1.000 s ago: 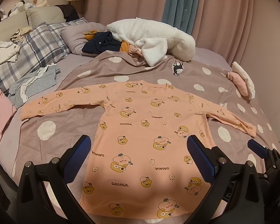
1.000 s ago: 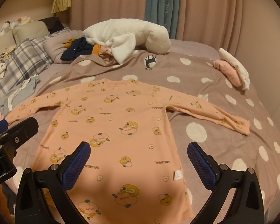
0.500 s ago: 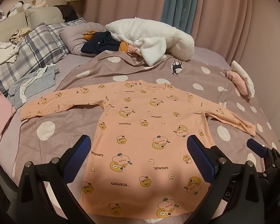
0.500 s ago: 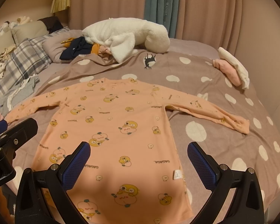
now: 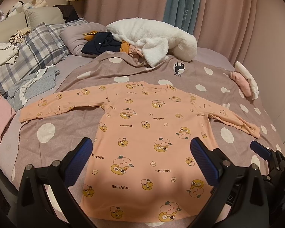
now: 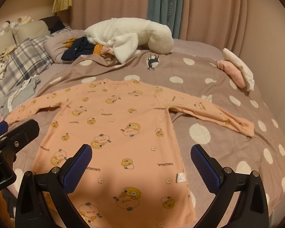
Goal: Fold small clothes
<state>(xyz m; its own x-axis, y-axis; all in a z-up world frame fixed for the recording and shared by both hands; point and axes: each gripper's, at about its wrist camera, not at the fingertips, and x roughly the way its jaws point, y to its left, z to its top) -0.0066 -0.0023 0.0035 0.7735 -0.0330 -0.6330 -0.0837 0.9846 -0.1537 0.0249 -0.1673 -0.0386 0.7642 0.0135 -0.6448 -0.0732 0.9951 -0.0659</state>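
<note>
A small peach long-sleeved shirt [image 5: 146, 131] with cartoon prints lies flat on the spotted brown blanket [image 5: 70, 131], both sleeves spread out sideways. It also shows in the right wrist view [image 6: 123, 131]. My left gripper [image 5: 141, 161] is open and empty, above the shirt's lower half near the hem. My right gripper [image 6: 140, 167] is open and empty, above the shirt's lower right part. The right gripper's blue tip [image 5: 260, 152] shows at the right edge of the left wrist view. The left gripper's black body [image 6: 13, 138] shows at the left of the right wrist view.
A white fluffy blanket [image 5: 153, 36] and dark clothes [image 5: 100, 44] lie at the bed's far end. Plaid pillows [image 5: 30, 57] and a grey garment [image 5: 34, 85] are at the left. Folded pink and white clothes [image 5: 245, 81] sit at the right. Curtains hang behind.
Both grippers have shifted very slightly; the view barely changes. The shirt lies as before and both grippers stay open.
</note>
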